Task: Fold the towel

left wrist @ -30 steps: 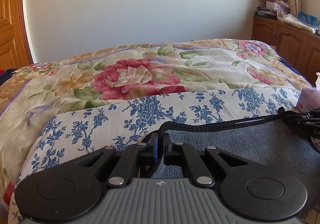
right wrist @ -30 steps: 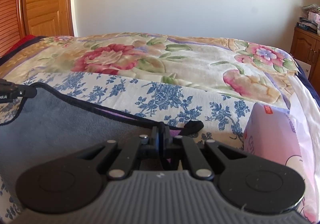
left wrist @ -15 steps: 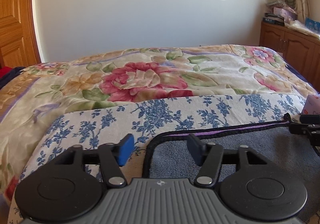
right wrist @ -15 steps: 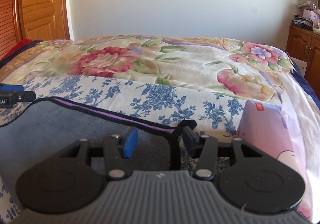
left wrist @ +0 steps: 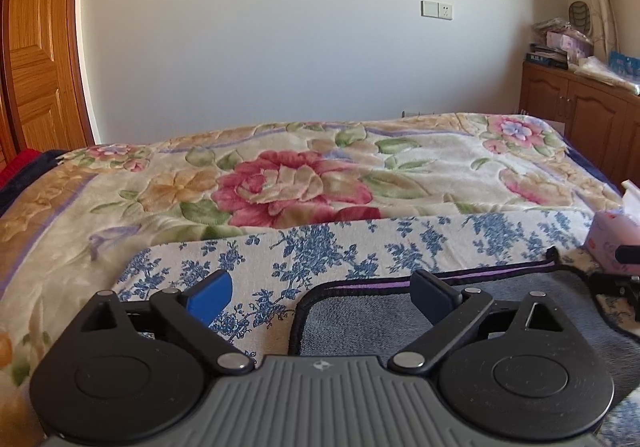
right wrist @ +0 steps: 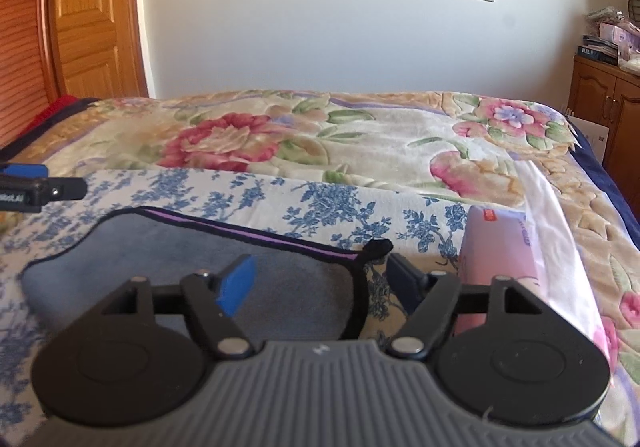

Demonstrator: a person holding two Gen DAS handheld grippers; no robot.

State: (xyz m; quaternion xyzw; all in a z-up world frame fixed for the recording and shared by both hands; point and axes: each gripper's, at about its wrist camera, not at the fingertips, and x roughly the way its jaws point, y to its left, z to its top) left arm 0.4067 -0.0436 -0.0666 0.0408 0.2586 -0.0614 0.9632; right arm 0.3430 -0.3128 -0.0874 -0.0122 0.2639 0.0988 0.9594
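Note:
A grey towel (left wrist: 400, 311) with a black and purple hem lies folded on a blue-flowered white cloth (left wrist: 320, 247) on the bed. It also shows in the right wrist view (right wrist: 180, 243). My left gripper (left wrist: 320, 293) is open, just behind the towel's far left corner, holding nothing. My right gripper (right wrist: 320, 281) is open at the towel's far right corner, where a small black loop (right wrist: 378, 247) sticks up. The left gripper's tip shows at the left edge of the right wrist view (right wrist: 36, 189).
A pink tissue pack (right wrist: 496, 251) lies right of the towel, next to white plastic (right wrist: 552, 215). The floral blanket (left wrist: 300, 183) covers the bed beyond. A wooden cabinet (left wrist: 580, 119) stands at the right, a wooden door (right wrist: 88, 15) at the left.
Both grippers were shut on the towel's far corners a second ago. They have opened, let the towel go and drawn back a little. The towel's edge now lies flat.

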